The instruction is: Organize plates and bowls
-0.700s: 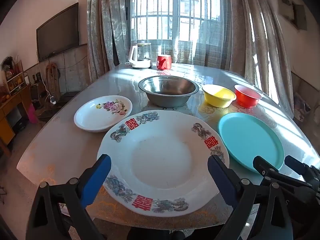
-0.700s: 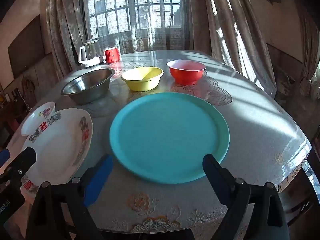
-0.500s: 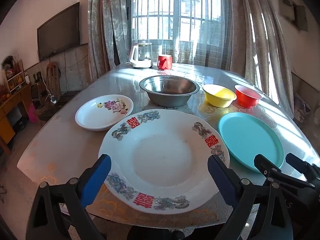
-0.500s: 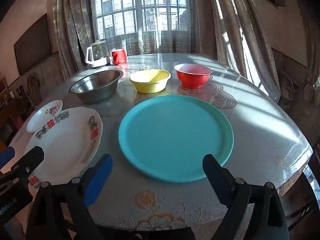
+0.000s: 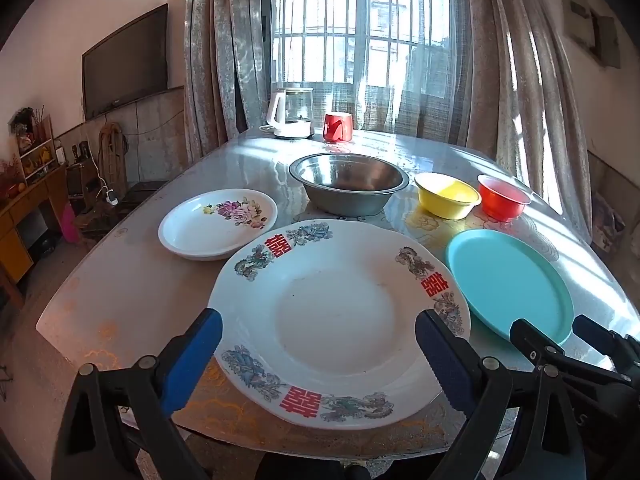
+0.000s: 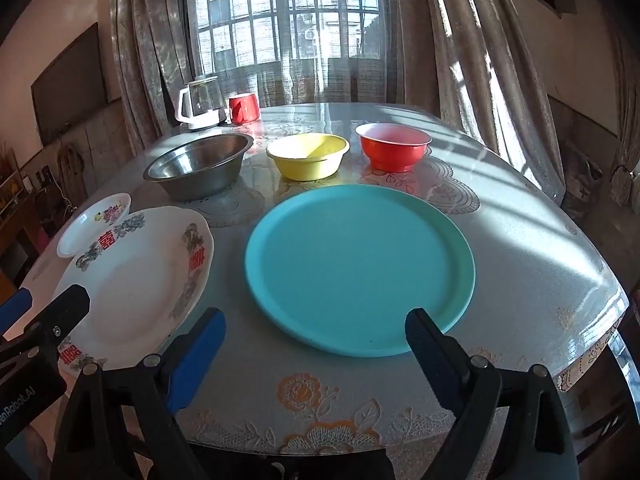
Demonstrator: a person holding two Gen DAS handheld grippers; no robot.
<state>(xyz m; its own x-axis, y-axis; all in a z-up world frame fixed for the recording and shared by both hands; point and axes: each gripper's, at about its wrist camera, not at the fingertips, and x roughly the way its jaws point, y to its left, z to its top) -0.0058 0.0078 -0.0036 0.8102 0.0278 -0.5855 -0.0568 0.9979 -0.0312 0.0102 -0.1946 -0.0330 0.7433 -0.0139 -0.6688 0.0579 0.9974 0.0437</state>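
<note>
The left gripper (image 5: 318,346) has its 2 blue-padded fingers (image 5: 192,356) spread wide and empty, hovering at the near edge of the large white plate (image 5: 336,320), touching nothing. The right gripper (image 6: 316,340) is likewise spread and empty, poised over the near rim of the teal plate (image 6: 360,264). Nothing has been lifted or stacked, so the step in hand is judged to be the first approach to a plate rim. To do it well, bring 1 finger under the rim and 1 over it, close only once the rim sits deep in the pads, and lift level; the glossy glazed rim will likely slip if pinched at its very lip. The small floral plate (image 5: 218,222) lies just beside the large plate at its far left, so clear it when raising. The steel bowl (image 5: 349,186), yellow bowl (image 5: 447,195) and red bowl (image 5: 502,202) stand in a row farther back on the table (image 5: 132,288), apart from each other, with a white kettle (image 5: 290,114) and red mug (image 5: 338,127) beyond. Readable writing: red 囍 characters on the large plate's rim; a partial label on the left gripper's body, in the right wrist view, appears to read "enRobot_AI".
</note>
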